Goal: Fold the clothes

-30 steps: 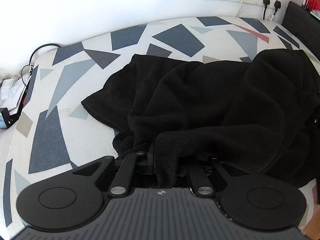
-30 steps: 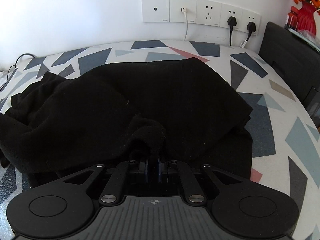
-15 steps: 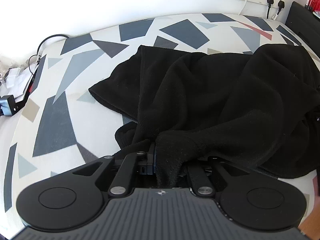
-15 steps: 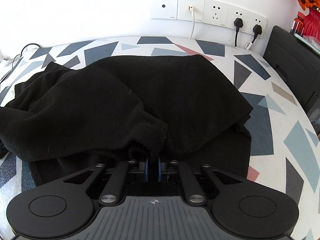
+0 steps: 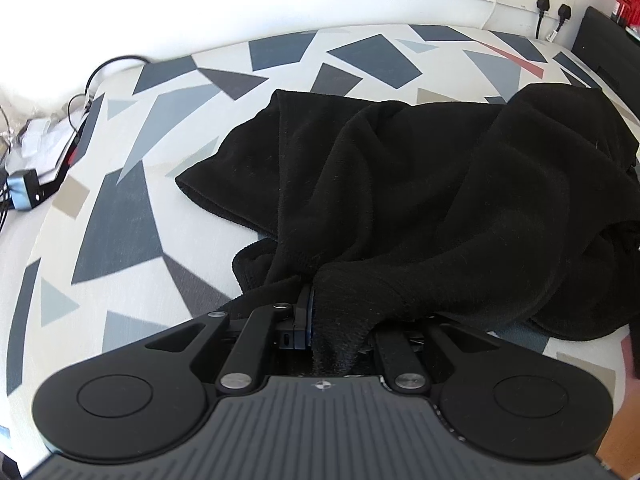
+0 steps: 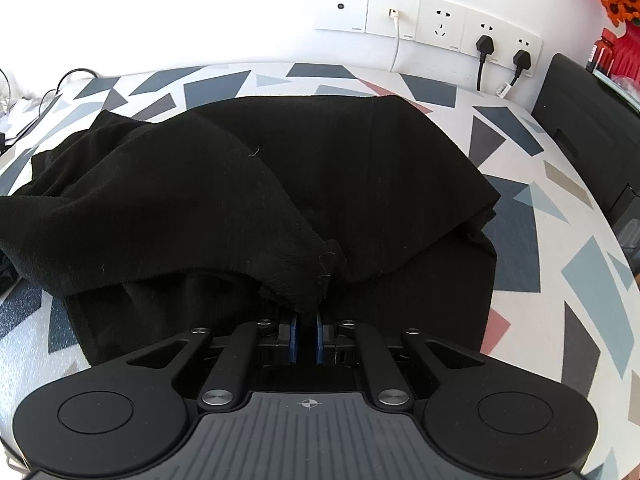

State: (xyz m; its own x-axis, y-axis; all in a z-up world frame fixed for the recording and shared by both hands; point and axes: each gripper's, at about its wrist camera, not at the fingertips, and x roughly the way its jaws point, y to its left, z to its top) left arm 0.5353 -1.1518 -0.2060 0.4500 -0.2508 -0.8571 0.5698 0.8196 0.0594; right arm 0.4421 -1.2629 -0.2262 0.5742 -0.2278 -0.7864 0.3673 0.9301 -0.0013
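Observation:
A black fleece garment (image 5: 420, 184) lies bunched on a bed with a white sheet patterned in grey and blue shapes (image 5: 120, 220). My left gripper (image 5: 320, 320) is shut on a fold of the garment's near edge, and the cloth drapes over and hides its right finger. In the right wrist view the same garment (image 6: 280, 176) spreads across the bed. My right gripper (image 6: 306, 332) is shut on another corner of the near edge, its blue pads (image 6: 294, 336) a little apart with cloth bunched at the tips.
A white wall with a row of sockets and plugged cables (image 6: 440, 28) stands behind the bed. A black cabinet (image 6: 592, 120) is at the right. Cables and a small blue device (image 5: 24, 192) lie off the bed's left edge.
Both grippers have pulled back toward the near edge of the bed with the cloth held, drawing the garment nearer and showing more bare sheet on the left.

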